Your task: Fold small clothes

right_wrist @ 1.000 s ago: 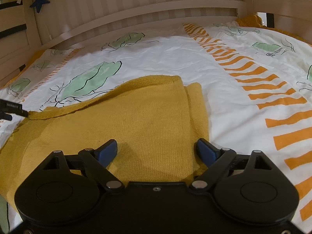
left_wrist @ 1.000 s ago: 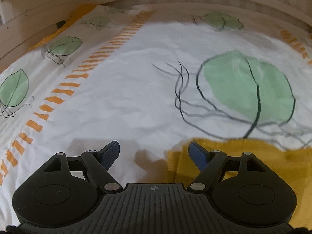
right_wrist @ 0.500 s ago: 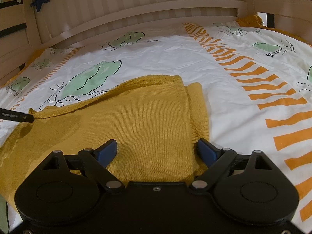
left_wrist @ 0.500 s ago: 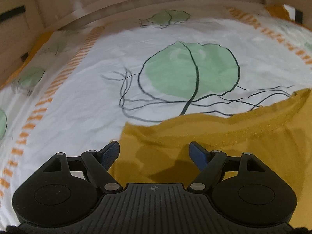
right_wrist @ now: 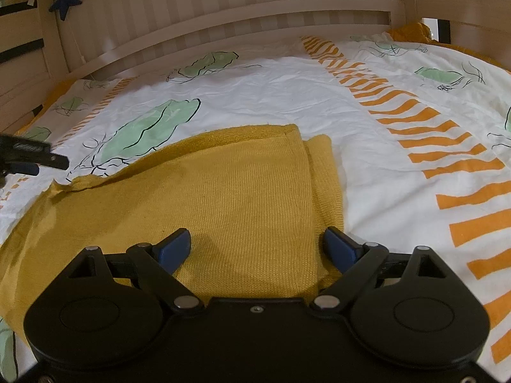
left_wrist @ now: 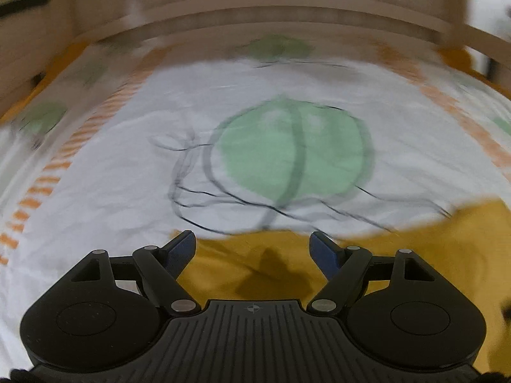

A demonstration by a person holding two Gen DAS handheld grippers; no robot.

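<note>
A mustard-yellow knit garment (right_wrist: 239, 191) lies flat on the bed, with a narrow folded strip (right_wrist: 324, 172) along its right side. My right gripper (right_wrist: 255, 245) stands open low over the garment's near part, with knit between and under its blue pads and nothing gripped. The left wrist view is blurred. There my left gripper (left_wrist: 252, 245) is open above the garment's (left_wrist: 415, 249) upper edge, with no cloth pinched. Its tip shows as the left gripper (right_wrist: 48, 164) at the far left of the right wrist view, just beyond the garment's rumpled left corner (right_wrist: 75, 185).
The bed cover (right_wrist: 271, 102) is white with green leaves and orange stripes (right_wrist: 447, 146). A slatted wooden headboard (right_wrist: 223, 16) and side rails enclose the bed. A blue star (right_wrist: 65, 0) hangs at the upper left. More yellow fabric (right_wrist: 412, 30) is bunched at the far right corner.
My left gripper has swung to the right, from the bare cover onto the garment's upper edge, and rolled a little. Right gripper and garment stay as they were.
</note>
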